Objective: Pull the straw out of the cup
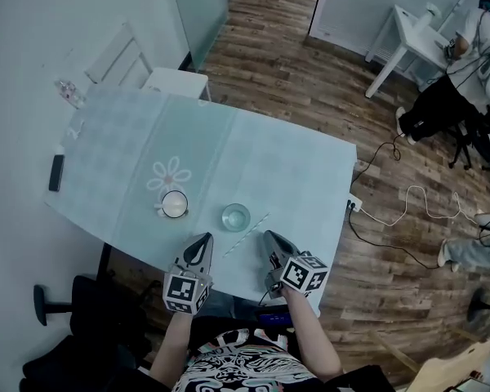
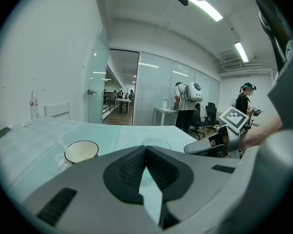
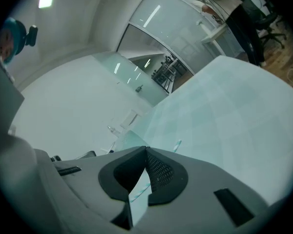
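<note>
Green cloth covers the table (image 1: 294, 170). Near its front edge, the left gripper (image 1: 204, 240) and the right gripper (image 1: 269, 237) both have their jaws pressed together, with nothing in them. A white mug (image 1: 174, 205) stands a bit to the left, by a flower printed on the cloth. The clear glass cup (image 1: 235, 216) stands just past the two tips. The striped straw (image 1: 247, 234) is not in it. It lies flat between the grippers, just beside the cup, slanting from the front edge up to the right. The right gripper looks nearer. I cannot tell if the cup holds water.
</note>
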The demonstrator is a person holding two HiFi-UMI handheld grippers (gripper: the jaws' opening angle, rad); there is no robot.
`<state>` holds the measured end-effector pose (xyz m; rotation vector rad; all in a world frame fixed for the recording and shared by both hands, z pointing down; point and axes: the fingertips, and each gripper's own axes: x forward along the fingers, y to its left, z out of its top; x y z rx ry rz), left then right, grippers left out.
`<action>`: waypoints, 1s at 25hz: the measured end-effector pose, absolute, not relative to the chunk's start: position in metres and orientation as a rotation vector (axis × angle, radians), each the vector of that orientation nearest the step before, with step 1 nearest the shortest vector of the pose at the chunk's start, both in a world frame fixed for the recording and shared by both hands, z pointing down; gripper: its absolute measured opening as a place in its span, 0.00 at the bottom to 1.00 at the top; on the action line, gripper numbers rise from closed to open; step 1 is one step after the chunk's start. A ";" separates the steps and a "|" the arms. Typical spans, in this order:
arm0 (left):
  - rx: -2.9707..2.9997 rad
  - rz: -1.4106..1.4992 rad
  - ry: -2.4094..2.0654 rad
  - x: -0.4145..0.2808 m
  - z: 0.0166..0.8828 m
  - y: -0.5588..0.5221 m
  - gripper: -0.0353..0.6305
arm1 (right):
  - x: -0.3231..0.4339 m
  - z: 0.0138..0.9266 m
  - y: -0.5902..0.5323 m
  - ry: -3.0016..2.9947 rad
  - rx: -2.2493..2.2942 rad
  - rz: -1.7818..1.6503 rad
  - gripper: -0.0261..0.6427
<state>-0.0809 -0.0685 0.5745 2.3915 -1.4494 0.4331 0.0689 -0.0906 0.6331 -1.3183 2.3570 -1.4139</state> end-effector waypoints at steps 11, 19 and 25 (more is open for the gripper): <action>2.521 0.370 -1.401 -0.089 0.528 -0.078 0.06 | 0.054 0.532 -0.081 2.702 -1.607 -0.591 0.08; 2.683 0.296 -1.366 -0.098 0.477 -0.077 0.06 | 0.042 0.483 -0.064 2.615 -1.708 -0.406 0.08; 2.704 0.245 -1.345 -0.113 0.466 -0.065 0.06 | 0.027 0.468 -0.048 2.599 -1.764 -0.359 0.08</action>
